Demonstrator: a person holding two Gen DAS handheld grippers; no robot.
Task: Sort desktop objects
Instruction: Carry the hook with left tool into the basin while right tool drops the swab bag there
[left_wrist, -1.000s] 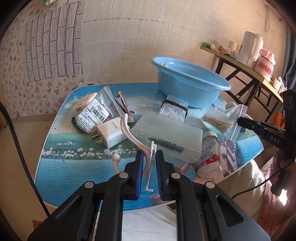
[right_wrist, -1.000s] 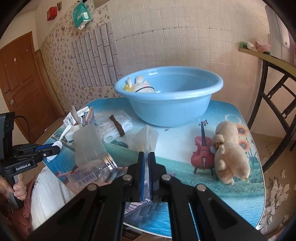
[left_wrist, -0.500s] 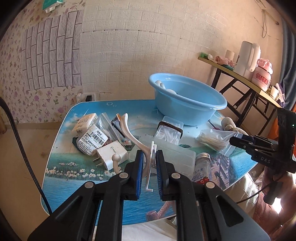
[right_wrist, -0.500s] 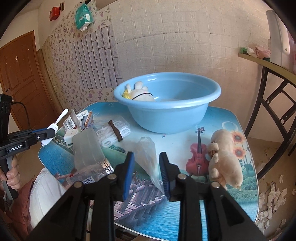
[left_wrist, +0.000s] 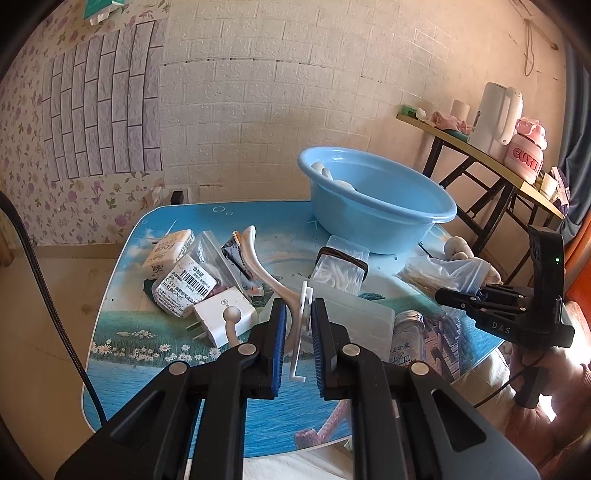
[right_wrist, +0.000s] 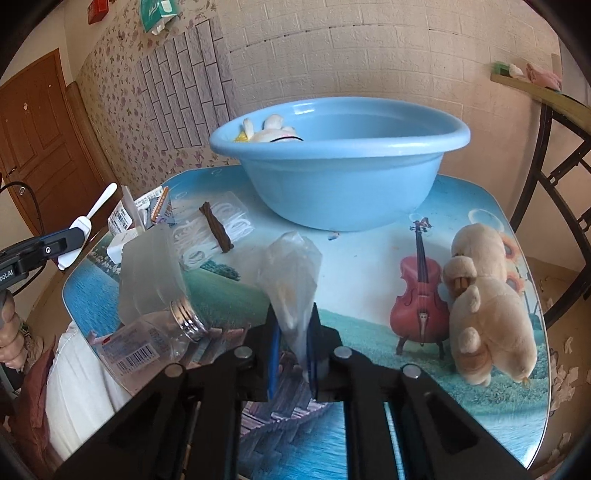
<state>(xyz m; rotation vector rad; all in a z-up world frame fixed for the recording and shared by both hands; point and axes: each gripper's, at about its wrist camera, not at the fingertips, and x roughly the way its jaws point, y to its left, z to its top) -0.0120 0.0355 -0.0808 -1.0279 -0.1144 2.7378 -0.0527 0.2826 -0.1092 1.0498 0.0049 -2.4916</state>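
- the left gripper (left_wrist: 298, 325) is clamped on a white plastic hook (left_wrist: 300, 314), holding it above the near side of the table (left_wrist: 110, 332).
- the right gripper (right_wrist: 293, 332) has its jaws closed on a clear plastic bag (right_wrist: 291, 273) (it stands up crumpled between the blue pads), over the table's front edge.
- the blue basin (right_wrist: 340, 173) sits at the back of the table with pale soft items inside.
- a plush toy (right_wrist: 484, 306) lies to the right of the bag; a clear bottle (right_wrist: 155, 336) lies on its side to the left.
- a white charger (left_wrist: 221, 317) and labelled packets (left_wrist: 184, 284) lie left of the hook.
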